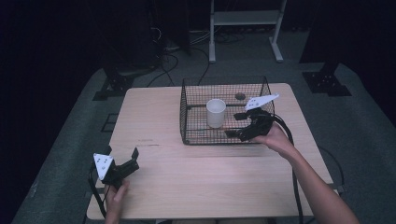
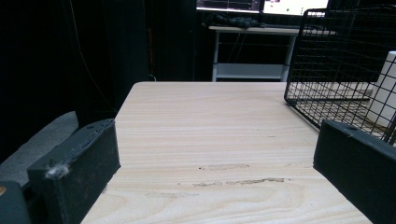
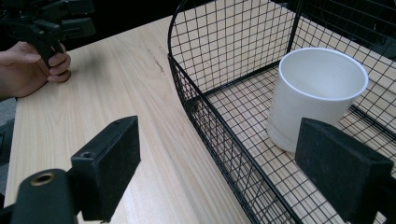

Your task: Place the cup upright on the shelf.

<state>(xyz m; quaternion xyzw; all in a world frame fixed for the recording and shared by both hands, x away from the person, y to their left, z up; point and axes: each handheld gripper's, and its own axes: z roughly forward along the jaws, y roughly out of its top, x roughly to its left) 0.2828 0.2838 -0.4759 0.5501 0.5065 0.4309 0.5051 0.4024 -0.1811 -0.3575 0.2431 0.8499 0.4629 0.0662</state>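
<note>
White and upright, the paper cup [image 1: 215,112] stands inside the black wire basket [image 1: 187,116], toward its middle. The right gripper [image 1: 236,125] hangs at the basket's near wall with jaws spread wide and empty, one seemingly outside the wall and one within, though the overhead angle leaves that unsure. Closing there would pinch mesh, drag the basket and tip the cup. The left gripper [image 1: 122,158], also released, rests well away from the basket on the wooden table [image 1: 154,102].

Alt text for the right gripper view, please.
The open right gripper straddles the near rim of a black wire basket, one finger over the wooden table, the other inside by an upright white cup.
</note>
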